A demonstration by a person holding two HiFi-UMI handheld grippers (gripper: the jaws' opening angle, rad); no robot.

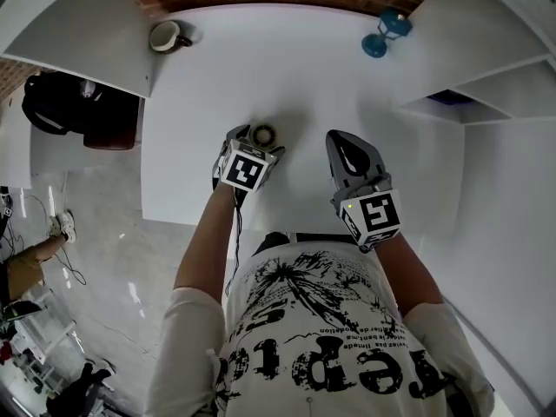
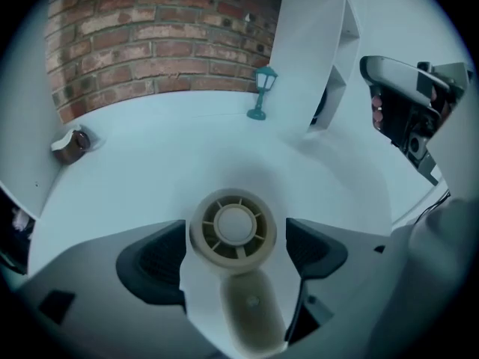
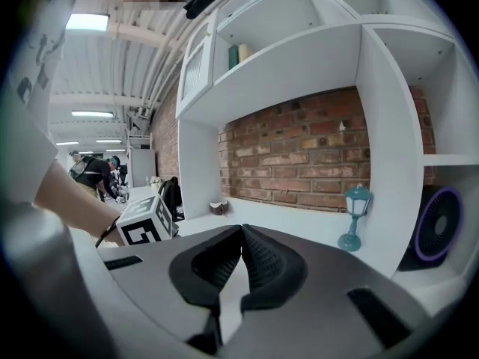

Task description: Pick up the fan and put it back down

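Note:
A small beige hand fan (image 1: 264,134) rests on the white table (image 1: 261,68), its round head turned up toward me. In the left gripper view the fan's head (image 2: 233,228) and its handle (image 2: 251,313) lie between the two dark pads (image 2: 161,256). My left gripper (image 1: 258,143) is open around the fan, with a sliver of table showing on each side of it. To the right, my right gripper (image 1: 345,144) hovers over bare table, shut and empty; its pads (image 3: 258,264) meet in the right gripper view.
A teal lamp (image 1: 385,31) stands at the table's back right, and a brown cup (image 1: 165,36) sits at the back left. White shelf units flank the table. A purple-rimmed fan (image 3: 438,223) sits in the right shelf. A black bag (image 1: 61,102) hangs left.

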